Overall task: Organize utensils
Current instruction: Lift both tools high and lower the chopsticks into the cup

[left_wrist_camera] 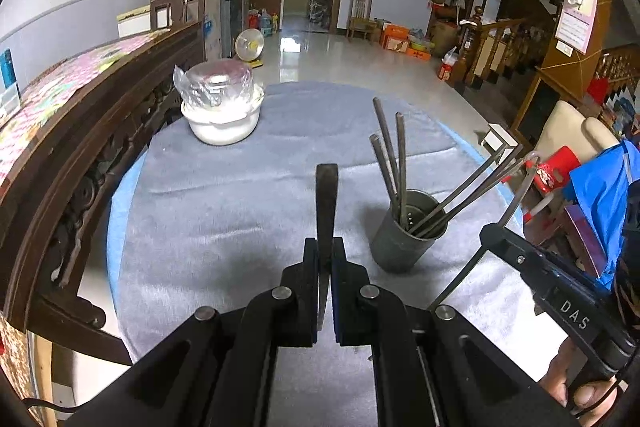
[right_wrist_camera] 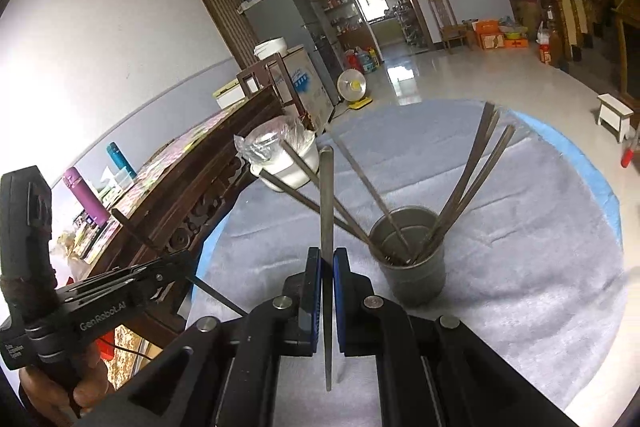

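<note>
A round table draped in a pale grey fleecy cloth (left_wrist_camera: 224, 211) with a blue edge carries the landmark of the scene: a dull grey metal cup-shaped utensil holder (left_wrist_camera: 404, 235), standing upright on the cloth. Several long, thin, dark metal chopsticks (left_wrist_camera: 386, 151) already stand in it, some leaning away to its far left and others fanning out to its right.

The left gripper (left_wrist_camera: 325, 251) hovers just to the near left of the holder, its two black fingers with blue pads (left_wrist_camera: 339, 291) pinched narrowly on a flat dark metal utensil handle (left_wrist_camera: 327, 195) that points straight ahead over the cloth; what kind of utensil it is cannot be told.

The right gripper (right_wrist_camera: 327, 259) sits on the near side of the holder (right_wrist_camera: 412, 259), slightly to its left, with its blue pads (right_wrist_camera: 316, 291) closed tight around a single slim grey metal chopstick (right_wrist_camera: 326, 211). That chopstick runs up between the fingers and its far end rises above the cloth, apart from the holder's rim.

Well beyond the holder, toward the far left edge of the table, rests a white round bowl (left_wrist_camera: 222, 123) with a crumpled clear plastic bag (left_wrist_camera: 214, 83) sitting in it. Left of the holder and past the table edge runs a dark carved wooden bench back (left_wrist_camera: 92, 131). A small white stool (right_wrist_camera: 616, 115) stands on the glossy floor far to the holder's right.
</note>
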{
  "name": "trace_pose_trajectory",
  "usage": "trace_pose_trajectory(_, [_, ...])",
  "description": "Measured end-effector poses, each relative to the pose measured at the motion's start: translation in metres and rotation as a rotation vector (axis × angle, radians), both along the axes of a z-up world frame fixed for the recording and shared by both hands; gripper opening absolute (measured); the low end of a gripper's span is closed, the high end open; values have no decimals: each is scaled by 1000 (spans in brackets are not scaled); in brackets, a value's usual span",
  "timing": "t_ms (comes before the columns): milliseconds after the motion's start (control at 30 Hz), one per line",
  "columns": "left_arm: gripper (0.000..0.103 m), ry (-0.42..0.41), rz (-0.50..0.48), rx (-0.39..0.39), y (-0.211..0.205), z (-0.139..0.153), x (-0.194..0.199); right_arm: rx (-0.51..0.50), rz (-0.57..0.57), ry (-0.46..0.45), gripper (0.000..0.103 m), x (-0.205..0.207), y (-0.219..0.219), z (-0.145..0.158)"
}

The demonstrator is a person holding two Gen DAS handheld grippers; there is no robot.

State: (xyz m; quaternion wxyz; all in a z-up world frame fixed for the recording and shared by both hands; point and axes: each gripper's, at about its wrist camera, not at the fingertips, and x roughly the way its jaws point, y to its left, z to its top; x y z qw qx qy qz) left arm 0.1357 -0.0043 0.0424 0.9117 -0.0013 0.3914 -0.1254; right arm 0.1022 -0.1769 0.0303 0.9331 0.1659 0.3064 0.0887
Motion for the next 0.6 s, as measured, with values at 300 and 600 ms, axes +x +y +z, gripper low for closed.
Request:
trace_pose_trajectory(300, [6, -36, -24, 26, -18, 15, -3, -33, -18, -50, 7, -3, -12, 26])
trace_pose_trajectory(600, [6, -73, -52, 36, -38, 33, -3, -57, -38, -104, 7, -5, -22, 52])
